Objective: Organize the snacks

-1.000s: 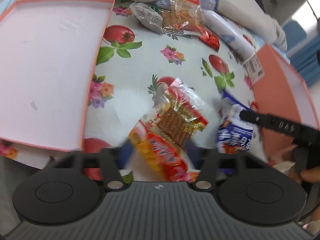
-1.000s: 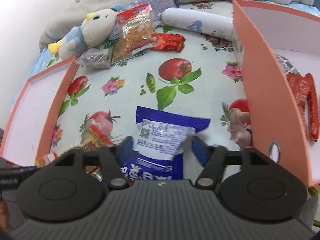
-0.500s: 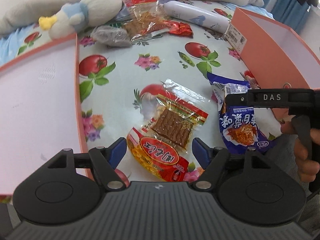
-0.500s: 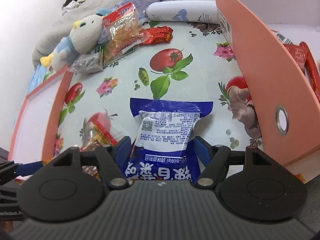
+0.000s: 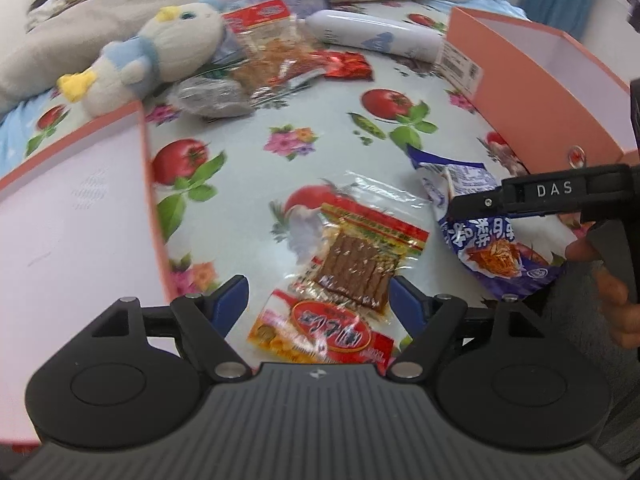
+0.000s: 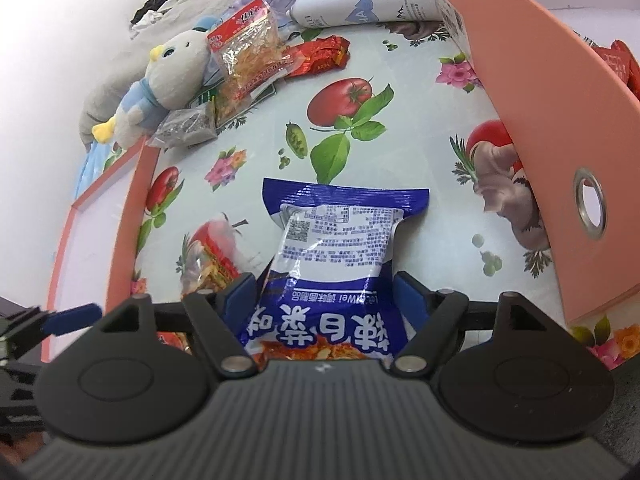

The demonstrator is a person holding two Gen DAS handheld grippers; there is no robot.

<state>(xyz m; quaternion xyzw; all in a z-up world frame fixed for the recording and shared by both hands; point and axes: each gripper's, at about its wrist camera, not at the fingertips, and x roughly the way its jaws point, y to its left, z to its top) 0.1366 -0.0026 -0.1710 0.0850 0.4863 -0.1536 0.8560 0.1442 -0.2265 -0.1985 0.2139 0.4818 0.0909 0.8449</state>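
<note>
A red-and-yellow snack packet (image 5: 348, 276) lies flat on the tomato-print cloth between the blue fingers of my left gripper (image 5: 318, 300), which is open around its near end. A blue-and-white snack bag (image 6: 332, 260) lies between the fingers of my right gripper (image 6: 326, 300), also open; the bag shows in the left wrist view (image 5: 488, 248) under the right gripper's finger. An orange box (image 6: 536, 128) stands at the right with red packets inside. A flat orange tray (image 5: 72, 216) lies at the left.
At the back lie a plush duck (image 5: 160, 52), a clear packet of orange snacks (image 6: 248, 48), a red foil packet (image 6: 320, 56), a grey packet (image 5: 212, 98) and a white bottle (image 5: 376, 34). Grey bedding runs behind them.
The left gripper has opened and let go of the red-and-yellow packet, which now lies on the cloth. The left view has pulled back and tilted up. The right gripper has edged forward over the blue bag.
</note>
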